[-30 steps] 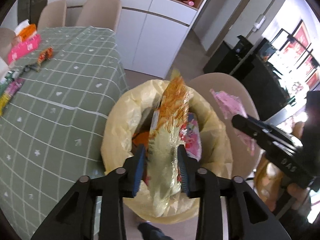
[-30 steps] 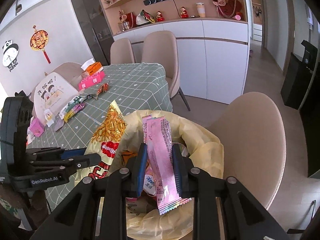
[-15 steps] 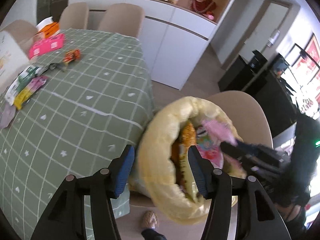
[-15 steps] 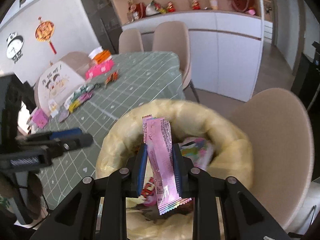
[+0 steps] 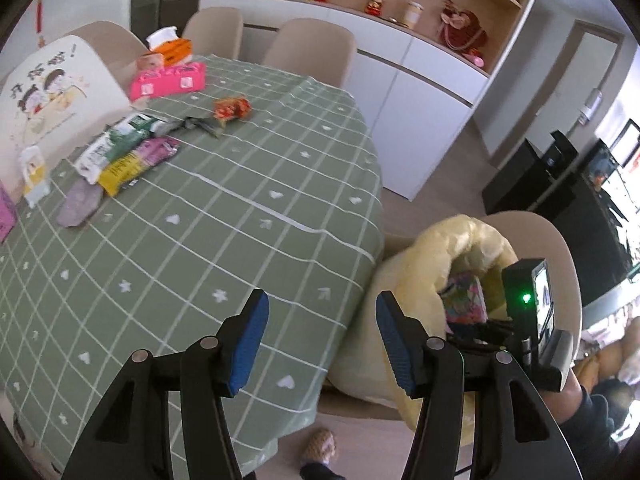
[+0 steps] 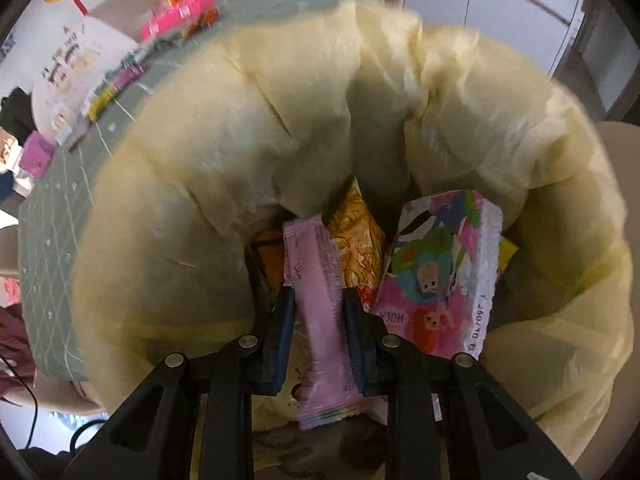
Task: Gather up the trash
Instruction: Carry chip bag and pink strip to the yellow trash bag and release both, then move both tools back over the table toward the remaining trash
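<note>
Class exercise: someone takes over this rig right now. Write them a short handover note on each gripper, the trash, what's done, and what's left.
Left gripper: open, empty, jaws have just been opening, above the table edge.
Right gripper: shut on the pink wrapper, inside the yellow trash bag.
Done: noodle packet and cartoon wrapper are in the bag.
Left: release the pink wrapper; collect the wrappers and red packet on the table.

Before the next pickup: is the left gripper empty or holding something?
Empty: the left gripper is open, only tablecloth between its pads.
</note>
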### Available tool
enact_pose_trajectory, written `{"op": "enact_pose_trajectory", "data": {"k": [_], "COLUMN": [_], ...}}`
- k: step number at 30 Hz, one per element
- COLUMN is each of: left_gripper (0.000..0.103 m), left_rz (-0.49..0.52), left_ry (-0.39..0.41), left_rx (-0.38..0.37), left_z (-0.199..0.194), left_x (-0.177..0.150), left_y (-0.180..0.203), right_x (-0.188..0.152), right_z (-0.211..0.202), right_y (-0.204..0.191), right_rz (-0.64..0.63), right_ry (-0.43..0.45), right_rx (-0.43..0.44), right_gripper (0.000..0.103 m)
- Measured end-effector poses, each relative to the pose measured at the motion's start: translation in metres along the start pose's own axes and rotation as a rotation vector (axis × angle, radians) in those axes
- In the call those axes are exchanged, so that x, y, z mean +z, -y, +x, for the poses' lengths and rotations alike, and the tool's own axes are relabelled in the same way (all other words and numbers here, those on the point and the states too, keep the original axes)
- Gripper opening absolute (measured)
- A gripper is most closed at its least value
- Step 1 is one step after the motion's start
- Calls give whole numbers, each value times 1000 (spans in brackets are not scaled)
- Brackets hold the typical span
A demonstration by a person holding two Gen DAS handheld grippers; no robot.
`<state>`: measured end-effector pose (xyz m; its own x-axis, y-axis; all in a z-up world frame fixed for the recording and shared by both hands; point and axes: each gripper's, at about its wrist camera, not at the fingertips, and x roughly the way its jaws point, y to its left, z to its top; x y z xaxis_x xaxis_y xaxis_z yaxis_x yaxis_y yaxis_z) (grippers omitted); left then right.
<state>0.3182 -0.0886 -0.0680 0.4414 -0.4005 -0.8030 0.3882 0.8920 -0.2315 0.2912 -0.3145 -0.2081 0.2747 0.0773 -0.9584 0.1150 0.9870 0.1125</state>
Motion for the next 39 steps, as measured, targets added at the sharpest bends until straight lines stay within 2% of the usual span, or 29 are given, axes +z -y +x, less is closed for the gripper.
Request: {"op": "enact_pose_trajectory", "data": {"k": [3,8,11,20,28,32,39], "left_gripper": [57,57,57,57,57,57,60], "left_rz": [15,32,42,114,95,55,2], "left_ry": [24,42,50,80,144,174,199], "left_rx": [27,39,40,69,100,114,122], "left_z": [-7,-13,-14,-20,-40,-51,-69], "left_x": [0,2,3,11,31,44,63], "left_y": [-2,-5,-7,-10,-51,-88,-162], "right_x": [-2,-6,-13,-20,8,30,71], "right_z": [0,-17,-37,-113,-167,-177,-164], "right_y": [2,6,7,-6,-68,-105,-185], "right_rz": [19,59,68,33,-32,-78,-132], "right_ry": [-10,13,54,220,422,478,520], "right_rx": [7,1,19,-26,-18,6,7], "right_gripper": [24,35,42,43,43,43,43]}}
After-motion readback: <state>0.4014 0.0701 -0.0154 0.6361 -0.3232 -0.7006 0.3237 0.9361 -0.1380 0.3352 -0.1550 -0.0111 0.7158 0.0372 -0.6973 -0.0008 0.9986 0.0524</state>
